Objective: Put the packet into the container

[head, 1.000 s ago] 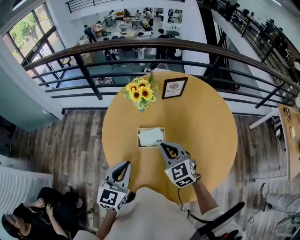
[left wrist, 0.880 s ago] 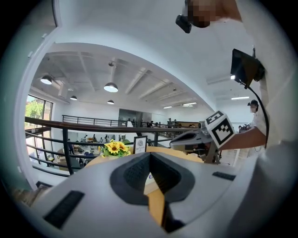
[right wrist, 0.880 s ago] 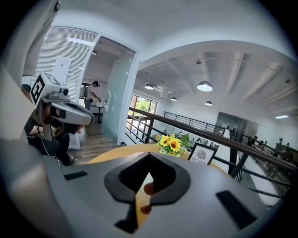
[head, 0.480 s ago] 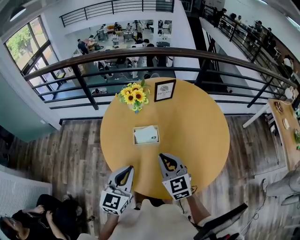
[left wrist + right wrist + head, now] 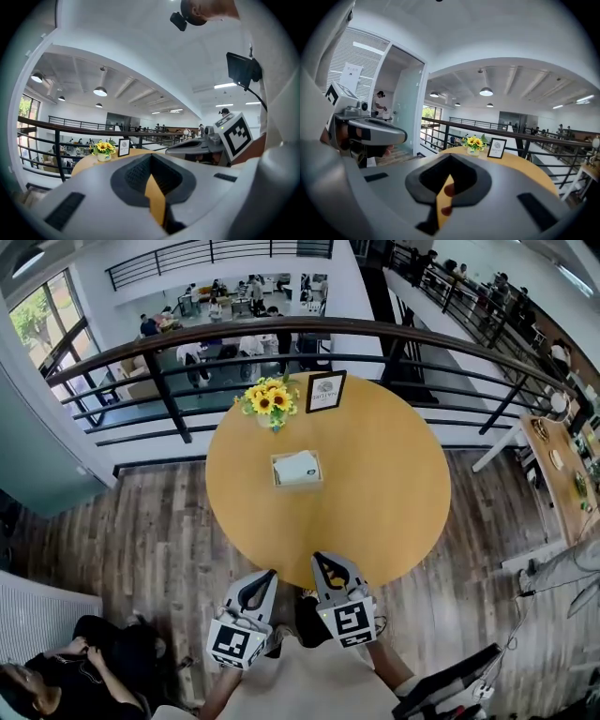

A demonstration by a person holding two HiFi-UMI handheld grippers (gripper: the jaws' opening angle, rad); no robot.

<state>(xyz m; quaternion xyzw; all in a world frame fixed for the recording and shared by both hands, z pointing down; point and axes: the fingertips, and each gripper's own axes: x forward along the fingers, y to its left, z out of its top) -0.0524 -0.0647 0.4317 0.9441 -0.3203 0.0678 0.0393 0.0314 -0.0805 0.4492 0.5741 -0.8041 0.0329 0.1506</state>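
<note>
The round yellow table (image 5: 375, 484) is the landmark. Near its middle, a little toward the far side, sits the container (image 5: 297, 483), a shallow wooden box. A white packet (image 5: 298, 467) lies flat inside it, within the walls. It looks like the task's packet, though the head view is too small to be sure.

At the table's far edge a vase of sunflowers (image 5: 265, 399) stands just beside a black-framed sign (image 5: 325, 391), with the sign to the right. Beyond that edge runs a dark railing (image 5: 169, 390).

Both grippers are at the table's near edge, well apart from the container. The left gripper (image 5: 260, 584) is just off the rim, over the wooden floor (image 5: 141, 521). In its own view the left gripper (image 5: 151, 180) has its jaws pressed together with nothing between them. The right gripper (image 5: 328, 570) points onto the near rim. In its own view the right gripper (image 5: 446, 182) also has its jaws closed and empty. The two grippers are side by side, not touching.

A seated person (image 5: 56, 681) in dark clothes is on the floor side, to the left of the table's near edge.
</note>
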